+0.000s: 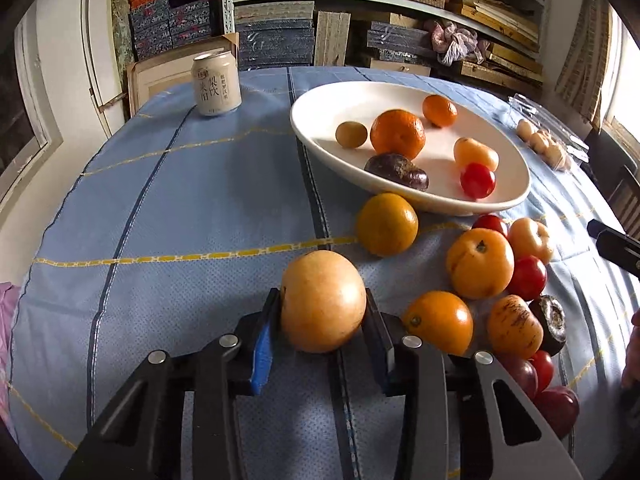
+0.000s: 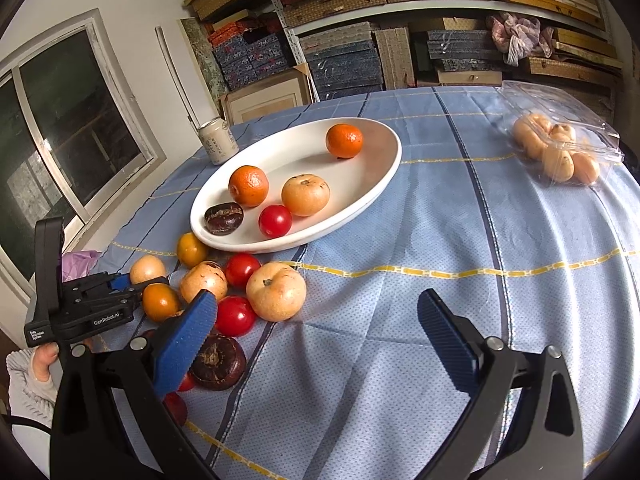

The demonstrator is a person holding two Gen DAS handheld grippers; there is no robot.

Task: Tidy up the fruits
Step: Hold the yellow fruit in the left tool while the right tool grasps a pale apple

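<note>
My left gripper [image 1: 323, 320] is shut on a tan round fruit [image 1: 323, 301] just above the blue tablecloth; it also shows in the right wrist view [image 2: 120, 282], where the fruit [image 2: 147, 269] sits between its fingers. A white oval plate [image 1: 320, 100] holds several fruits: oranges, a tomato, a dark chestnut. The plate also shows in the right wrist view [image 2: 384, 184]. A pile of loose fruits [image 1: 480, 264] lies in front of the plate, right of my left gripper. My right gripper [image 2: 320, 320] is open and empty above bare cloth, right of the pile [image 2: 276, 291].
A drink can [image 1: 216, 82] stands at the far left of the table. A clear plastic clamshell with tan fruits [image 2: 560, 152] lies at the far right. Shelves of boxes stand behind the table. A window is at the left.
</note>
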